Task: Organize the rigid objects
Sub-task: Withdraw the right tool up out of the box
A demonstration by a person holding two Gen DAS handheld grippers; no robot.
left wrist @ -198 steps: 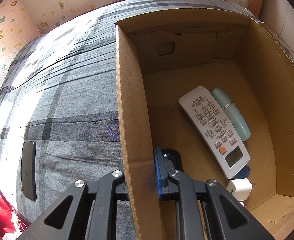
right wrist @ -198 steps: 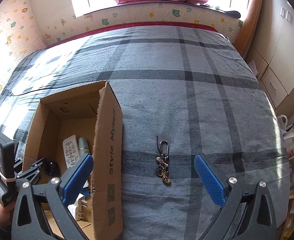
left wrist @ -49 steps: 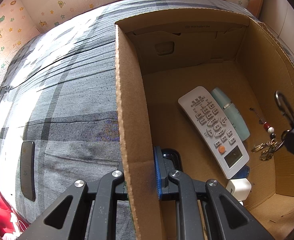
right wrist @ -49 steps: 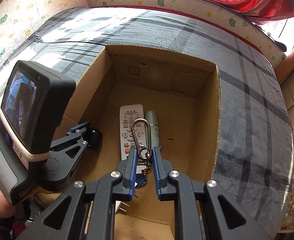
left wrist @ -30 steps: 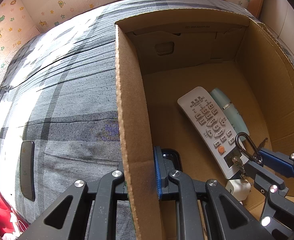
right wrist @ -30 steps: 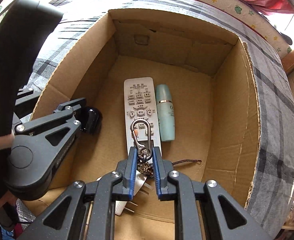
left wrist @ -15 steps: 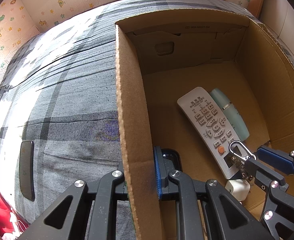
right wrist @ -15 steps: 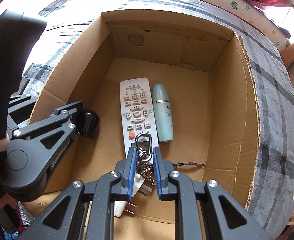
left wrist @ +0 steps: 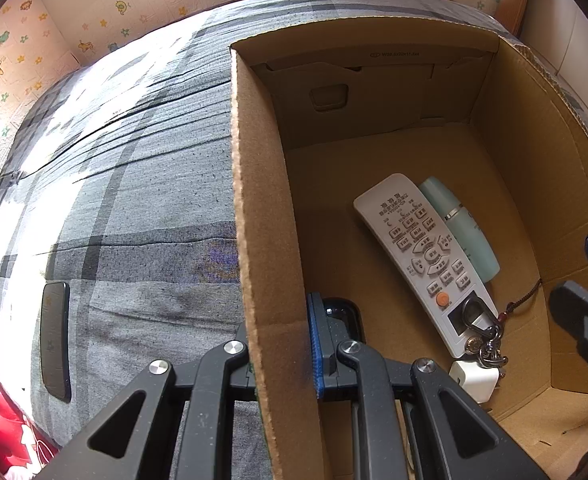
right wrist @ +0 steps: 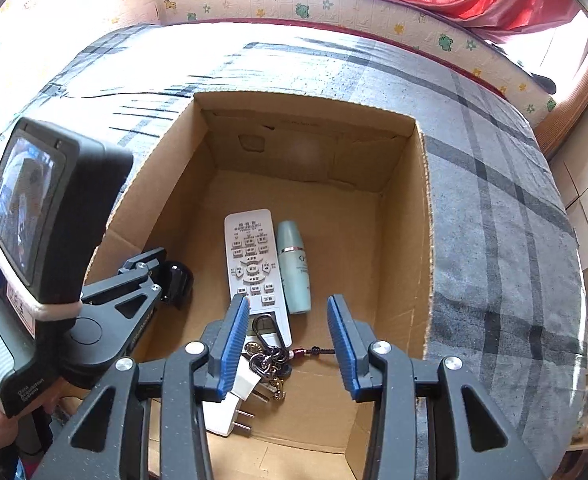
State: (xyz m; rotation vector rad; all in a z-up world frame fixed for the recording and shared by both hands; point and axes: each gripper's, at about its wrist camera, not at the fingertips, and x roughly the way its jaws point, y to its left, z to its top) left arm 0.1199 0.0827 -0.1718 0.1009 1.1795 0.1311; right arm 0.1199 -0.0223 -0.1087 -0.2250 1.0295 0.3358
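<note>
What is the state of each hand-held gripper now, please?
Left hand-held gripper: shut on the cardboard box wall.
Right hand-held gripper: open, jaws just opened; the keychain lies released on the remote.

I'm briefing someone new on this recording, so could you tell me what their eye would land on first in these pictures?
Probably the open cardboard box on the grey plaid bed, with a white remote and a pale teal bottle lying side by side on its floor. Next, the keychain lies across the remote's near end and a white plug, beneath the right gripper, whose blue pads have just been opening. The left gripper pinches the box's side wall.
</note>
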